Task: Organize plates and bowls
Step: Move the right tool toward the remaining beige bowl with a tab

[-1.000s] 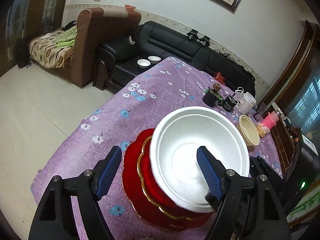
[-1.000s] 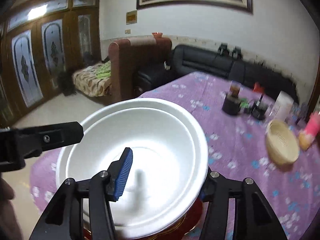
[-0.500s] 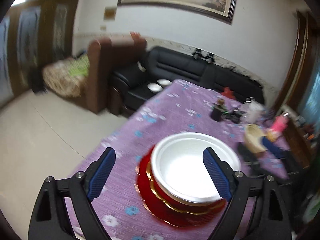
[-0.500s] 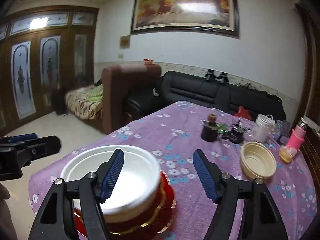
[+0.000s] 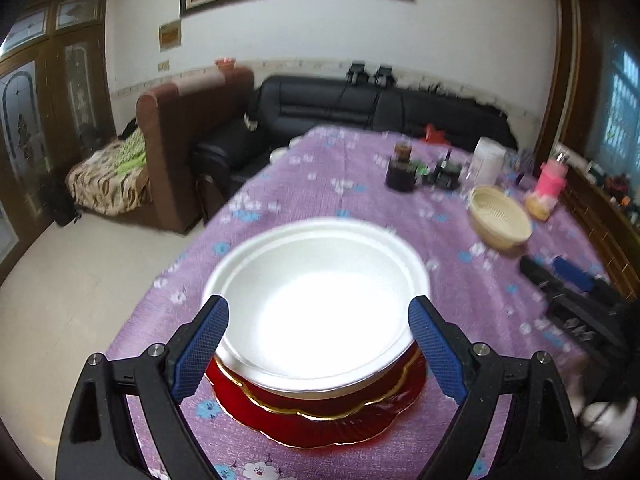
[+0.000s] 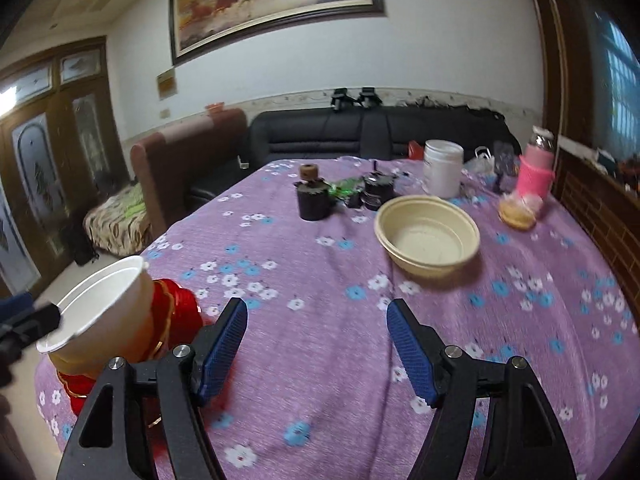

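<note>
Stack: white bowl [image 5: 316, 312] sits nested on the red plates [image 5: 320, 416] near the table's close edge, on the purple cloth [image 6: 320, 280]; from the right wrist view the same bowl [image 6: 100, 304] lies far left, tall on the red pile.
Left gripper [image 5: 318, 350]: jaws wide, nothing pressed; the bowl shows between the blue pads [image 5: 200, 344] but they stand clear of its rim.
Right gripper [image 6: 316, 354]: jaws wide and empty, only cloth between them; it points toward the far half of the table.
Remaining piece: cream bowl [image 6: 426, 234] stands alone, well apart from the stack, near the dark jar [image 6: 314, 200] and white tub [image 6: 442, 172].
Step in hand (judged): the white bowl appears placed; the right gripper's next target is probably the cream bowl.
Approach: come in low over the cloth toward the cream bowl's near rim, one pad inside and one outside the wall.
Grip: close on the rim wall, not across the full width; the bowl looks light and may slide if nudged first.
Clearance: keep away from the jar and the tub behind, and the pink bottle [image 6: 536, 168] to the right.
Placement: lower the cream bowl level into the white one, centred, as the stack is already tall.
Left gripper's role: stay beside the stack to steady it if it tips.
</note>
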Available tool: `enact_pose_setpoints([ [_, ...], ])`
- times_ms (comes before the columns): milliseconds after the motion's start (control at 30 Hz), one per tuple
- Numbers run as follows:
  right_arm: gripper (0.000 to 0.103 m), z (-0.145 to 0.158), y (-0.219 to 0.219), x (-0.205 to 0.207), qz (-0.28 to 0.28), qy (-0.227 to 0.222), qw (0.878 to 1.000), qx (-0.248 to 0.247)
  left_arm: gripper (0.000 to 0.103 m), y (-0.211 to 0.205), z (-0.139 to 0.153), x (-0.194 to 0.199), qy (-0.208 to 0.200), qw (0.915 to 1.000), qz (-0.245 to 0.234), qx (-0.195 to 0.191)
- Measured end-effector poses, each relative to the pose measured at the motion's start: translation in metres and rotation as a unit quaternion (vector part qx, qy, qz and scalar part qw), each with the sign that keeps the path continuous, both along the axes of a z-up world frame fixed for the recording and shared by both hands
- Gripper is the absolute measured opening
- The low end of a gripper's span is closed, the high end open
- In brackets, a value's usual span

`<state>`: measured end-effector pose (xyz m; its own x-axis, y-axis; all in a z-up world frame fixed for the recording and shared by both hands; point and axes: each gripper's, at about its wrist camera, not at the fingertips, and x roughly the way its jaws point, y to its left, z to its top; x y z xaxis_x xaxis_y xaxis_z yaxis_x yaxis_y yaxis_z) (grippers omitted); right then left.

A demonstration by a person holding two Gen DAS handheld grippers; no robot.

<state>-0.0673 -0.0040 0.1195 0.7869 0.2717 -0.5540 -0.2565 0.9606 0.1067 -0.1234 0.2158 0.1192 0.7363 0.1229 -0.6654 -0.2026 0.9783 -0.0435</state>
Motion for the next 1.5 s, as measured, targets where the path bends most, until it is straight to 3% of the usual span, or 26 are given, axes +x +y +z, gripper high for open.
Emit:
enact_pose_setpoints([
  [133,0.077,-0.003,-0.014,-0.002,-0.001,0.0,1.0,0.013,0.091,0.001,-0.008,0.006,0.018,0.9997,0.009,-0.012],
  [333,0.077,-0.007,-0.032,-0.002,-0.013,0.0,0.999,0.031,0.091,-0.015,0.018,-0.01,-0.03,0.9995,-0.005,-0.003],
  [533,0.077,-0.025,-0.053,0.008,-0.037,0.032,0.998,0.036,0.091,-0.063,0.028,-0.01,-0.057,0.9944,-0.088,-0.007],
  [733,0.077,-0.034,-0.084,0.01,-0.078,0.046,0.996,0.011,0.091,-0.118,0.011,-0.009,-0.038,0.9787,-0.202,-0.009],
  [967,0.077,-0.04,-0.126,0.026,-0.142,0.073,0.987,0.004,0.091,-0.143,-0.017,-0.022,-0.013,0.9638,-0.266,0.013],
  [1333,0.077,-0.045,-0.147,0.074,-0.176,0.102,0.976,0.077,0.091,-0.128,-0.039,-0.009,0.037,0.9704,-0.239,-0.003],
  [1500,0.077,-0.051,-0.155,0.127,-0.181,0.138,0.966,0.123,0.091,-0.135,-0.041,-0.004,0.051,0.9698,-0.239,-0.001],
])
